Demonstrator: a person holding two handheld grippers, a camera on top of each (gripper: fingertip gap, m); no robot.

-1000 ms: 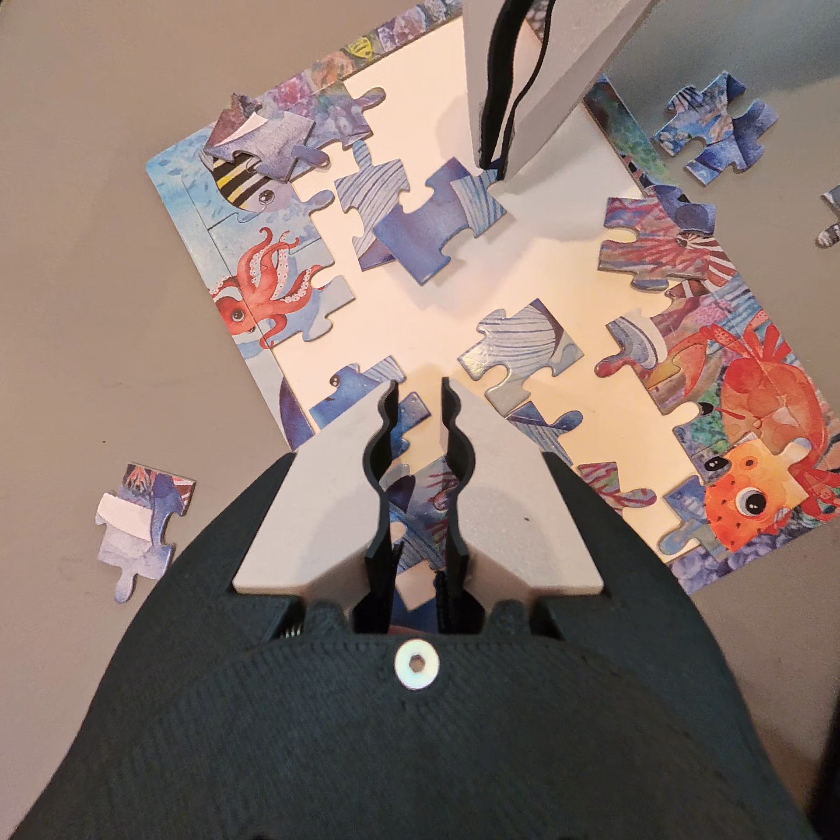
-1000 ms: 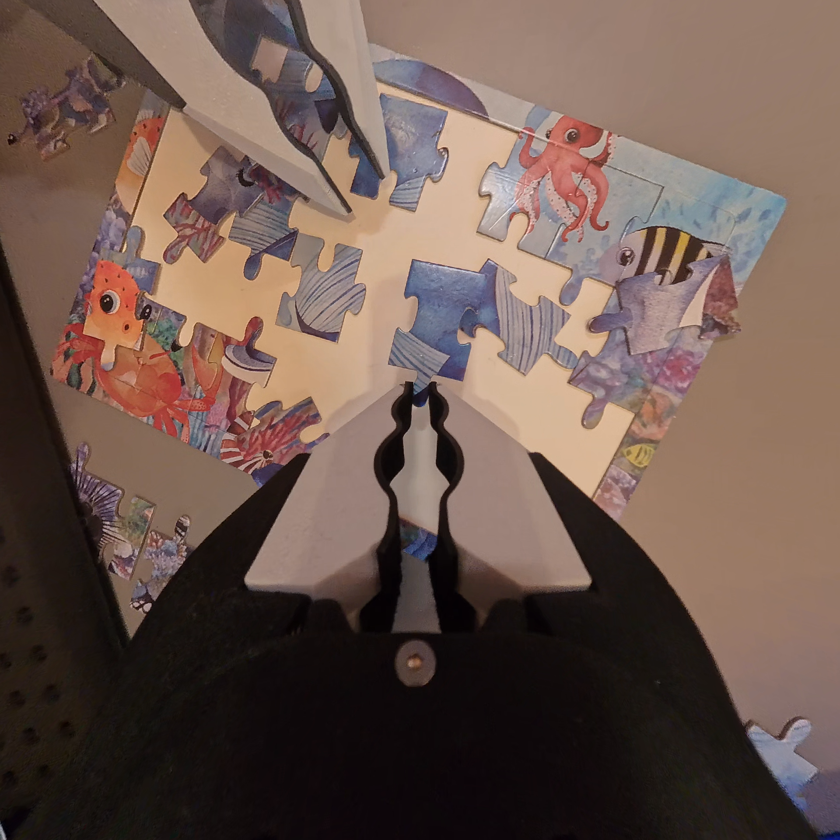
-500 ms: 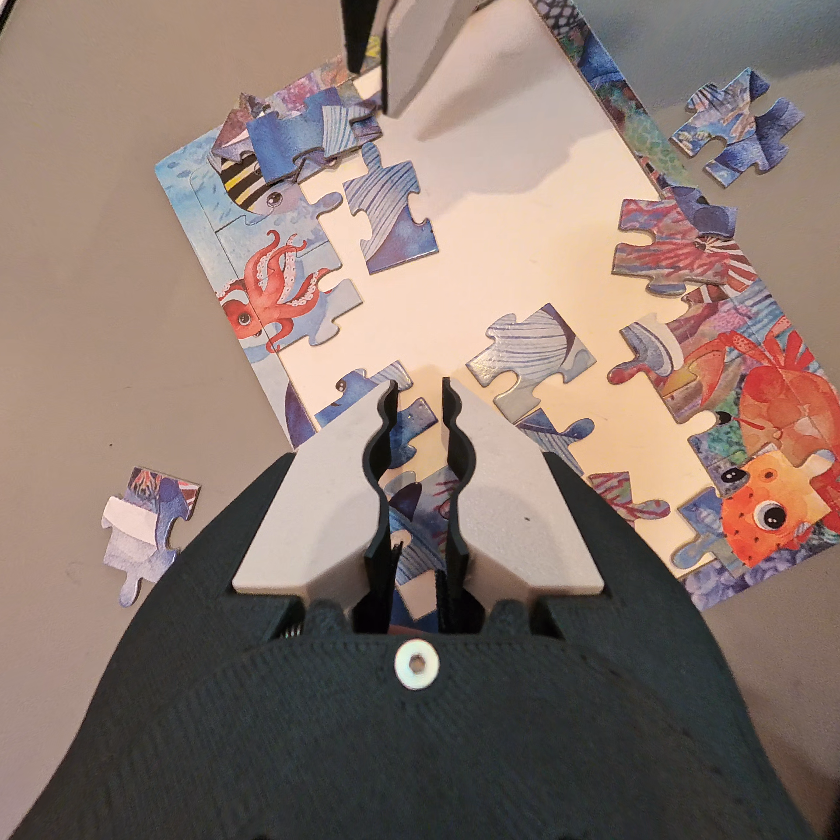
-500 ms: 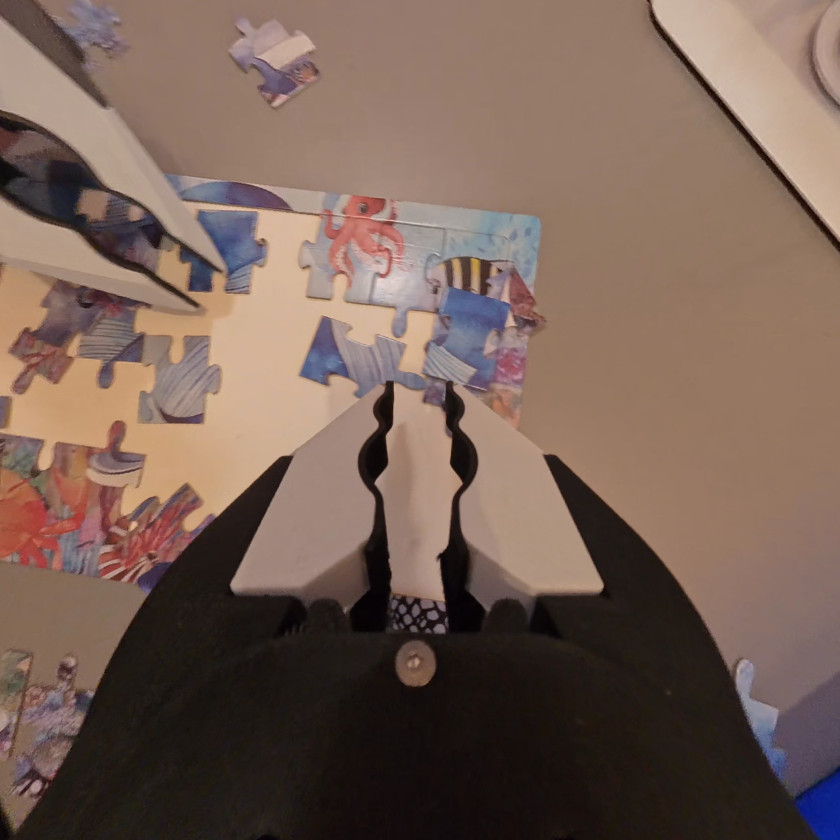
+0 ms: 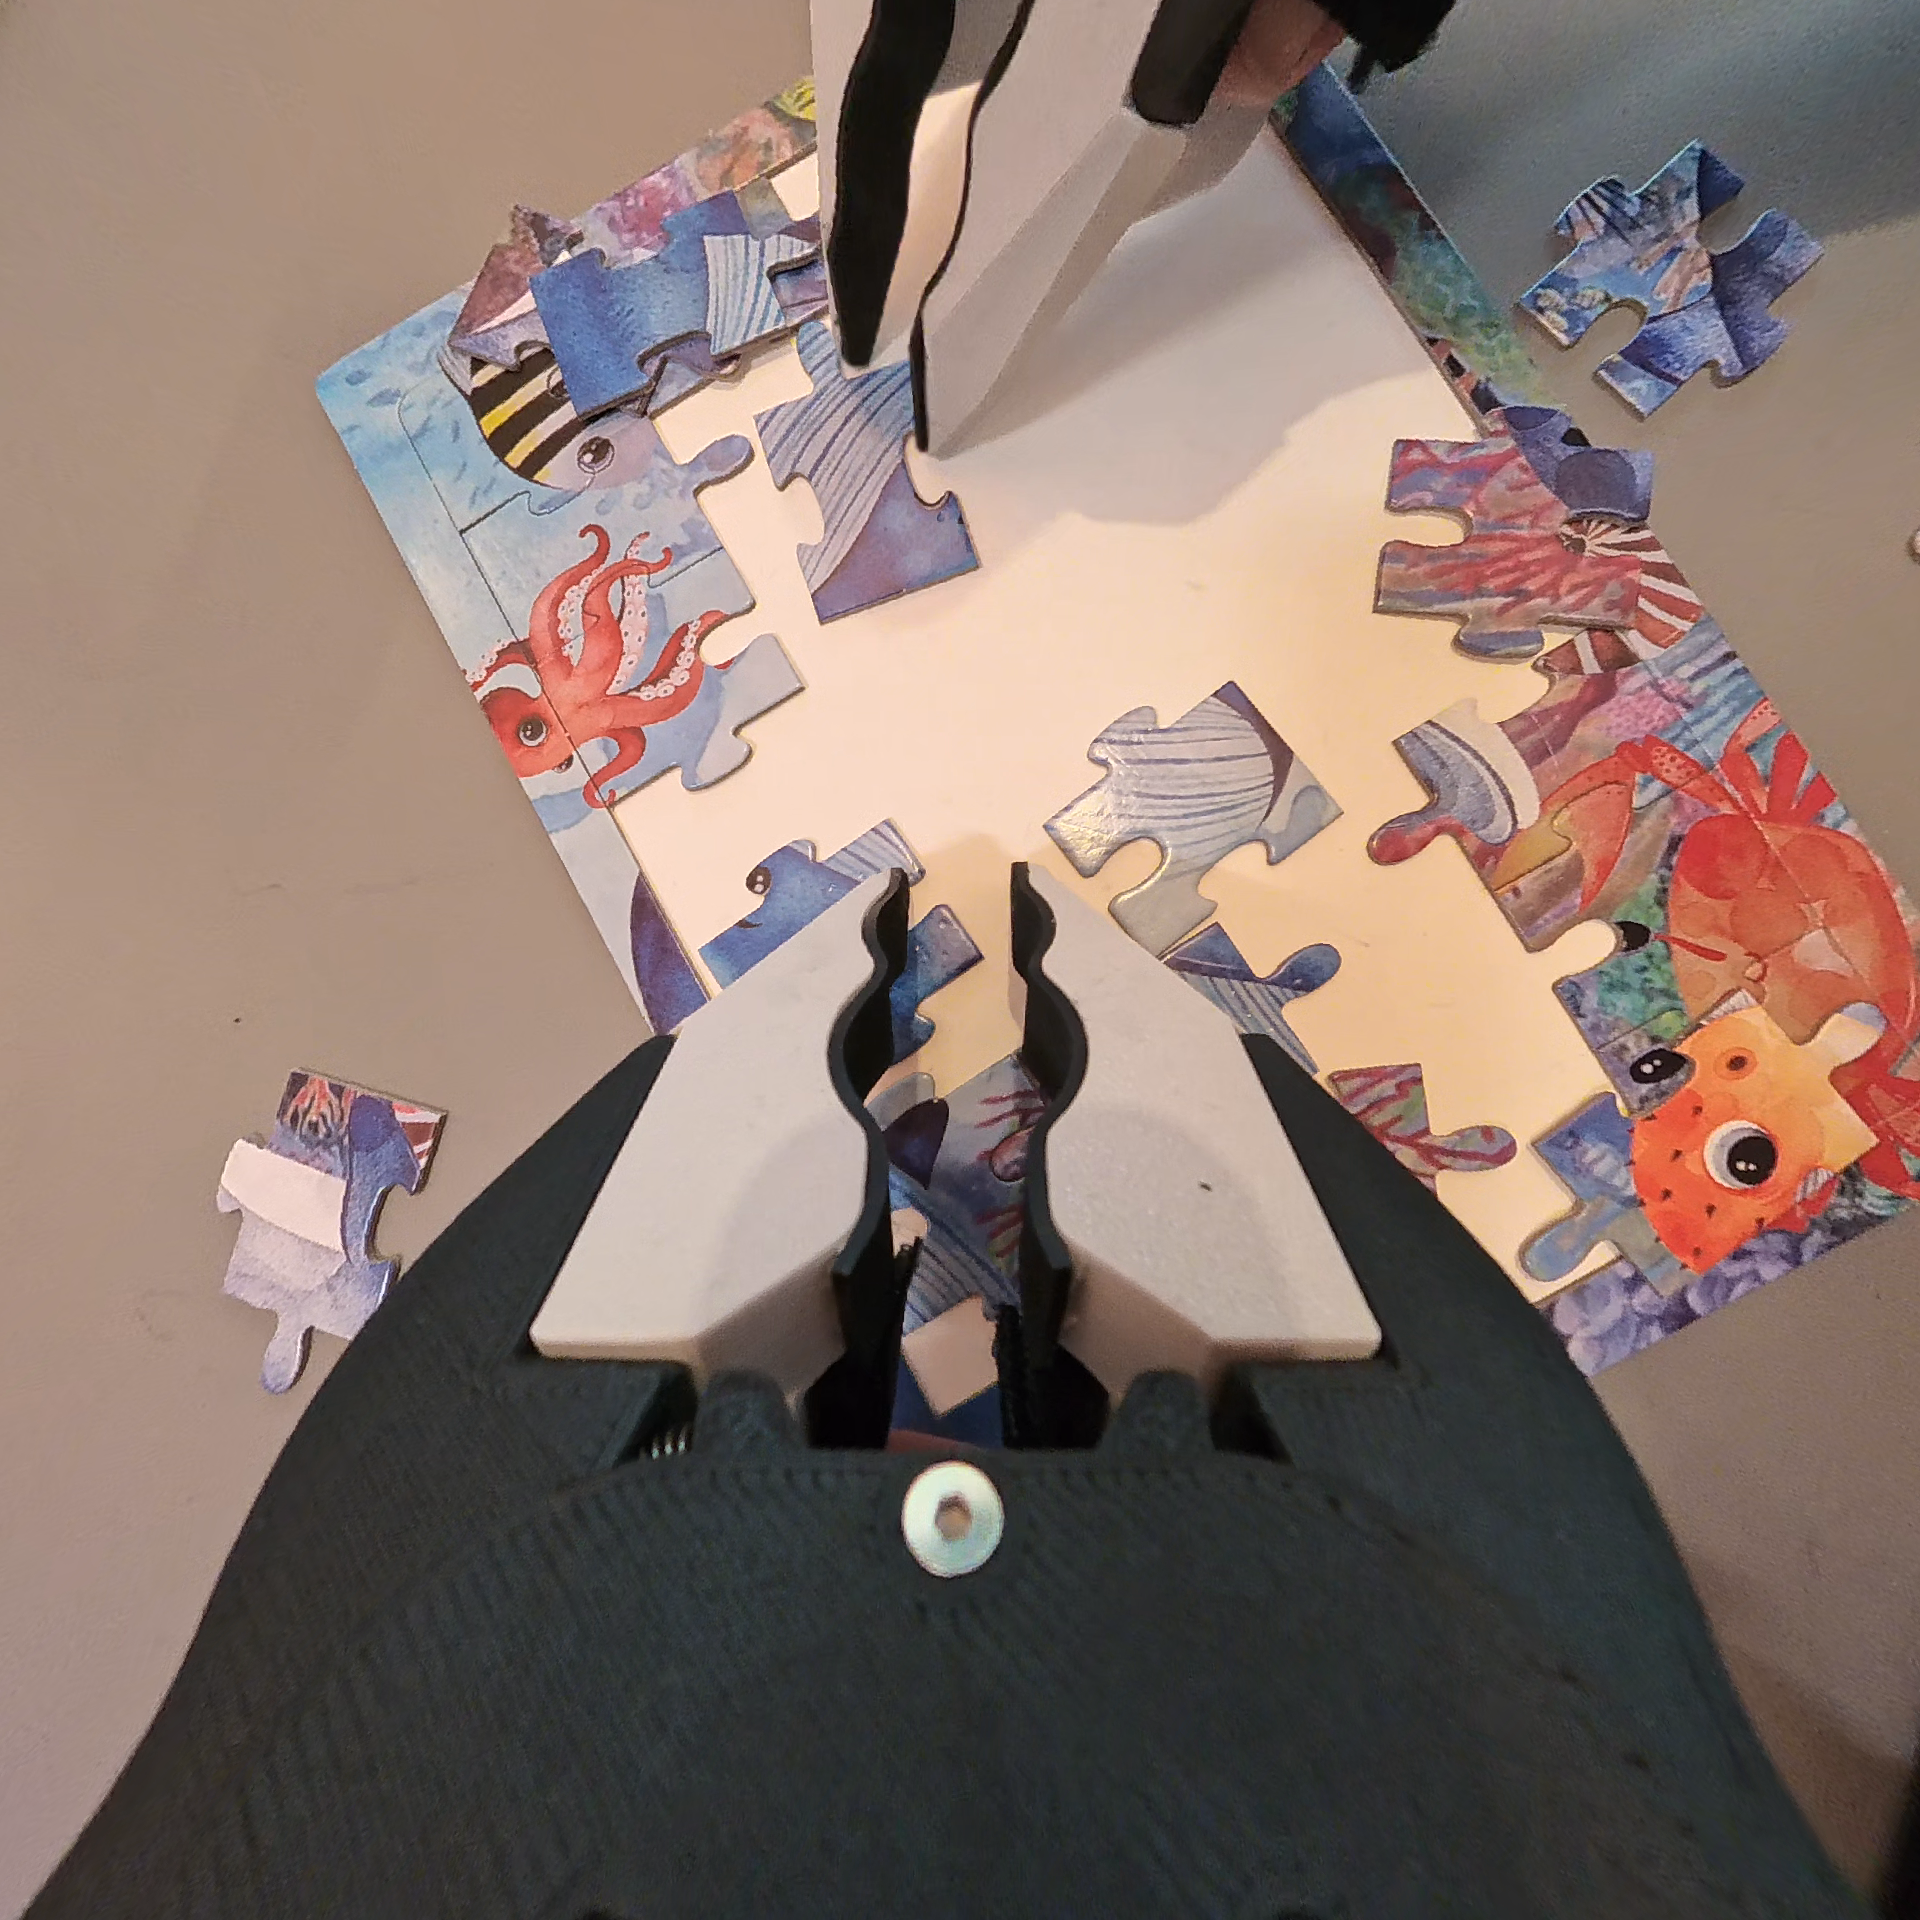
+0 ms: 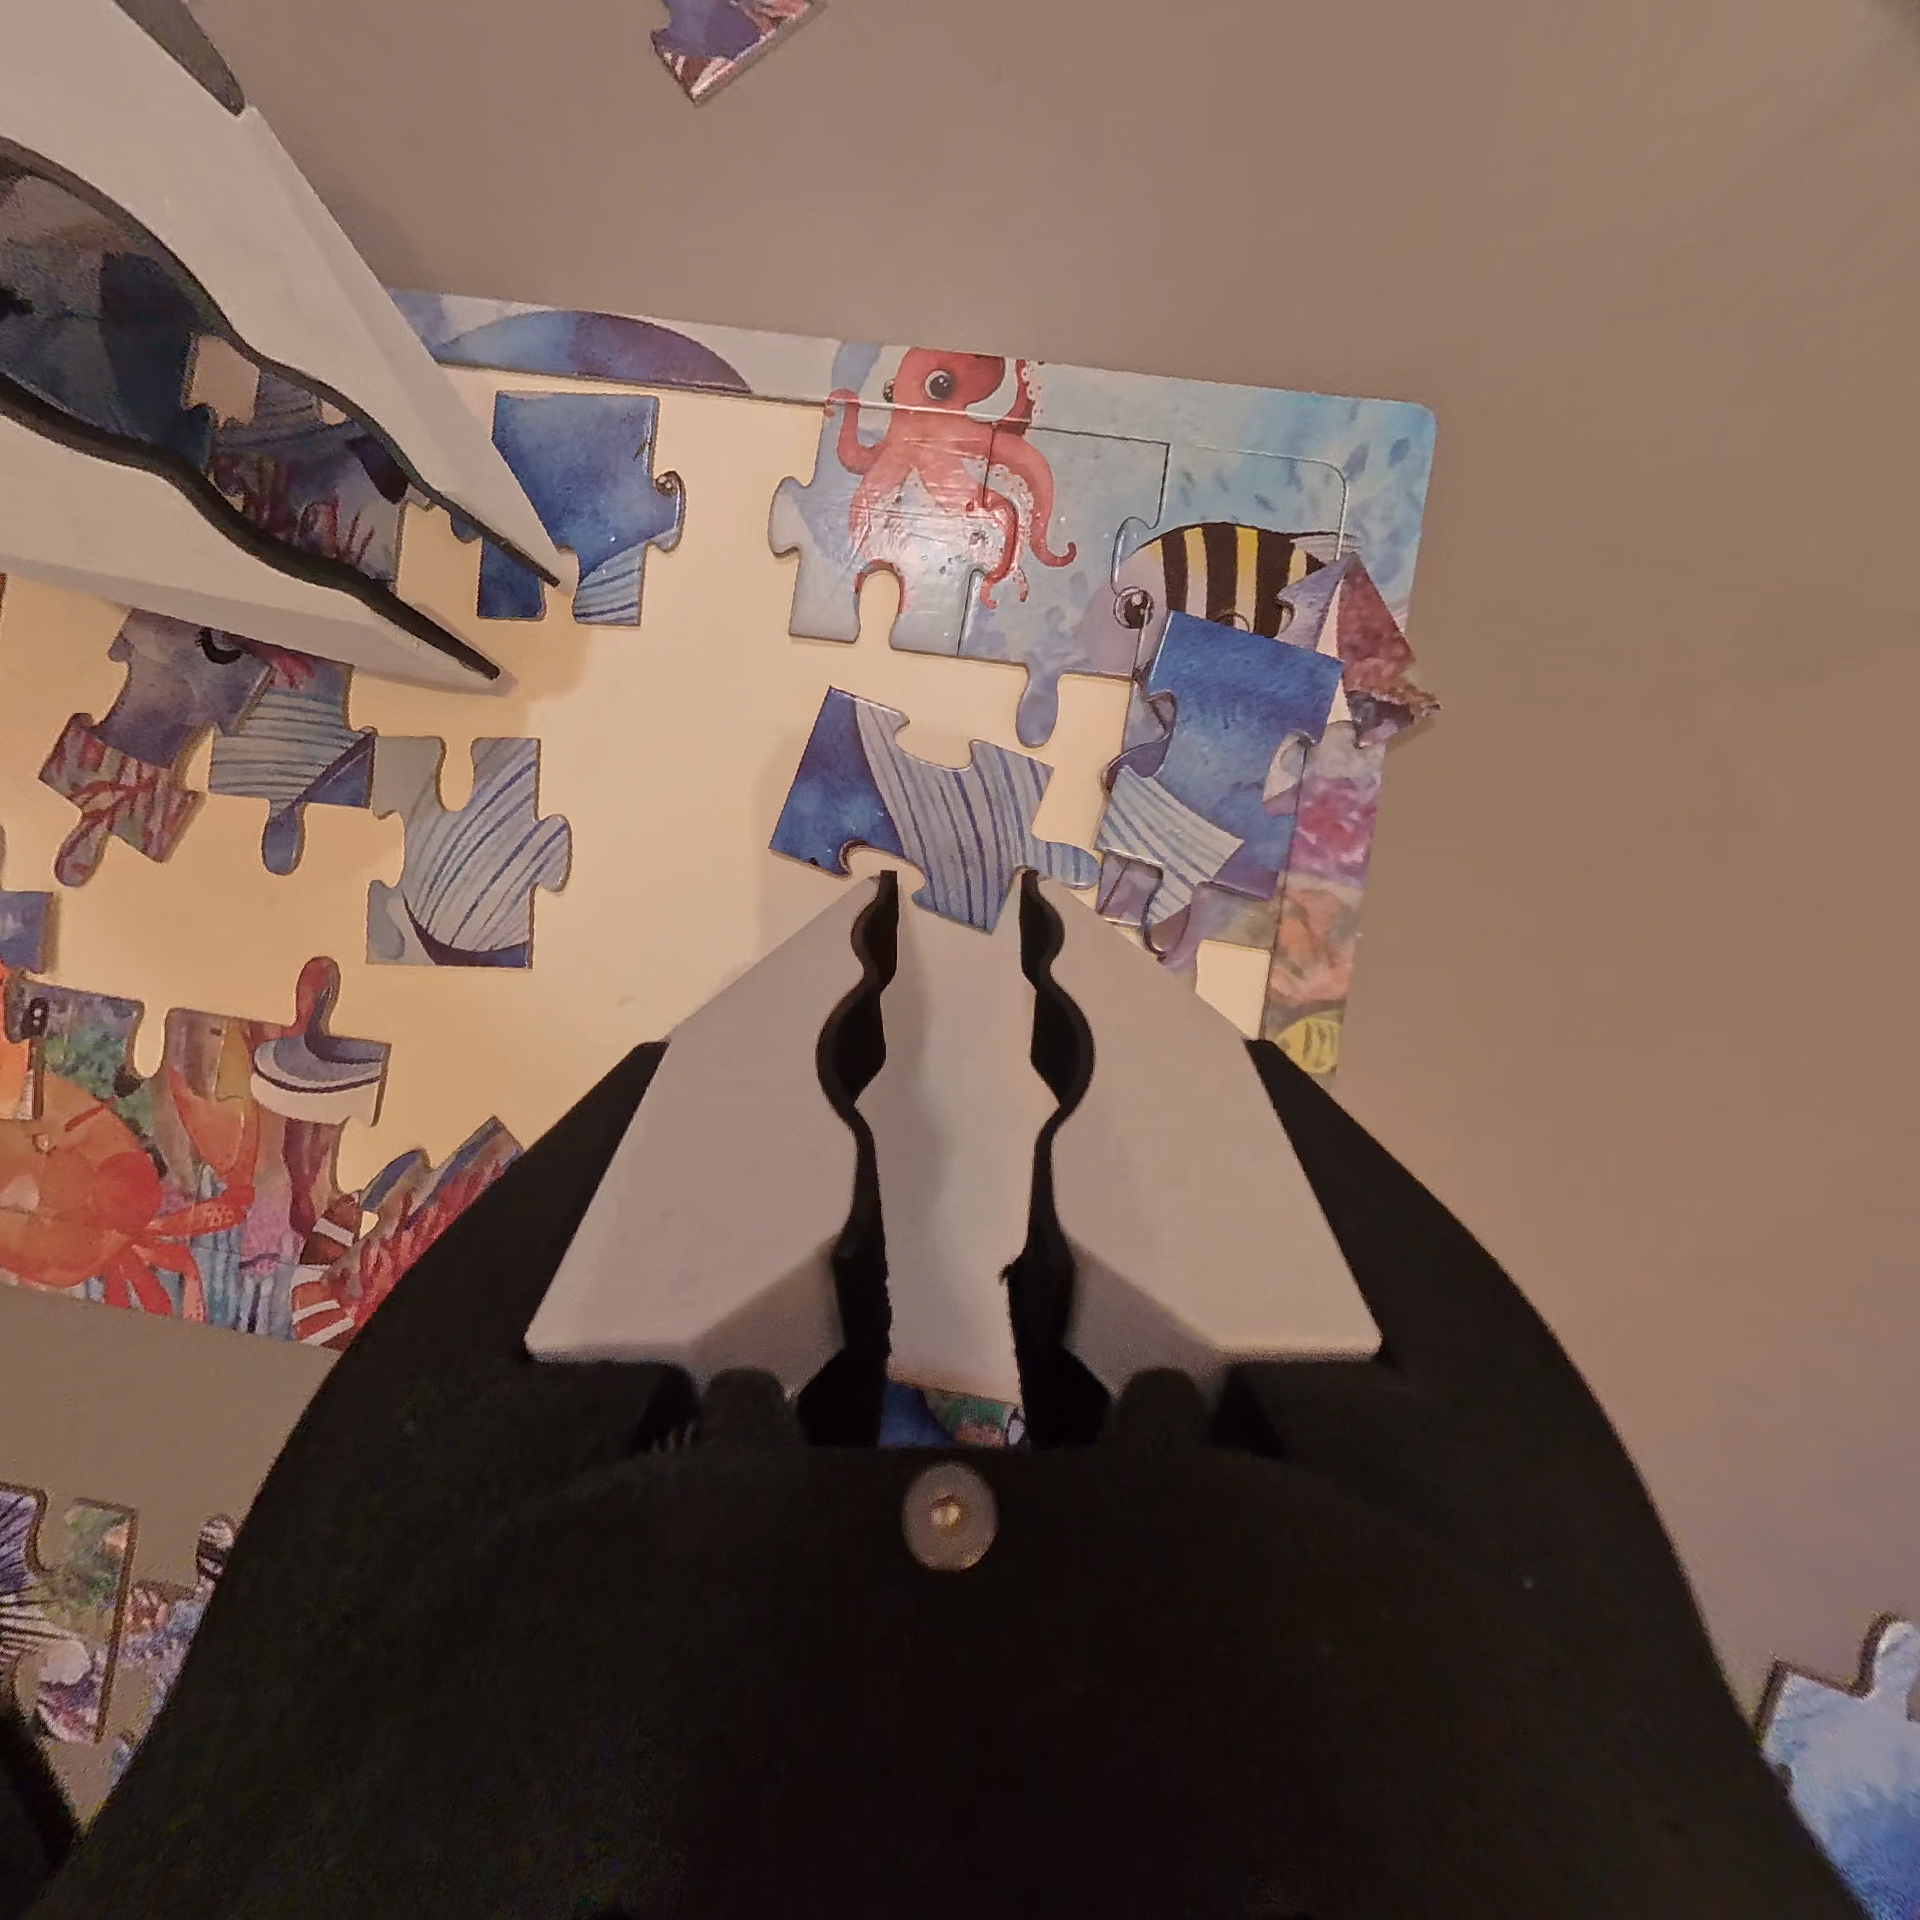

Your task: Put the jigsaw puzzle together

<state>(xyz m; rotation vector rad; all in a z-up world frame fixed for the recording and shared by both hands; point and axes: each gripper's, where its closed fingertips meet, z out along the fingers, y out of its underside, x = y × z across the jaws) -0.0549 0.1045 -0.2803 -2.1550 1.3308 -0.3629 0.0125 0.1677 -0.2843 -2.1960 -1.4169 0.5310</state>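
Right gripper [image 6: 951, 878], jaws apart and empty, hovers at the striped blue piece [image 6: 925, 810] (loose on the tray [image 6: 665, 717]); best to nudge gently, squarely, toward its neighbour.

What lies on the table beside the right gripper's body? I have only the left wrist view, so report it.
Observer: A pale blue puzzle piece lies off the board, on the table, close beside the right gripper.
Operator: Now report what my left gripper covers.
Observer: Half under the left gripper lies a purple-grey piece with a lashed eye, on the board's cream floor.
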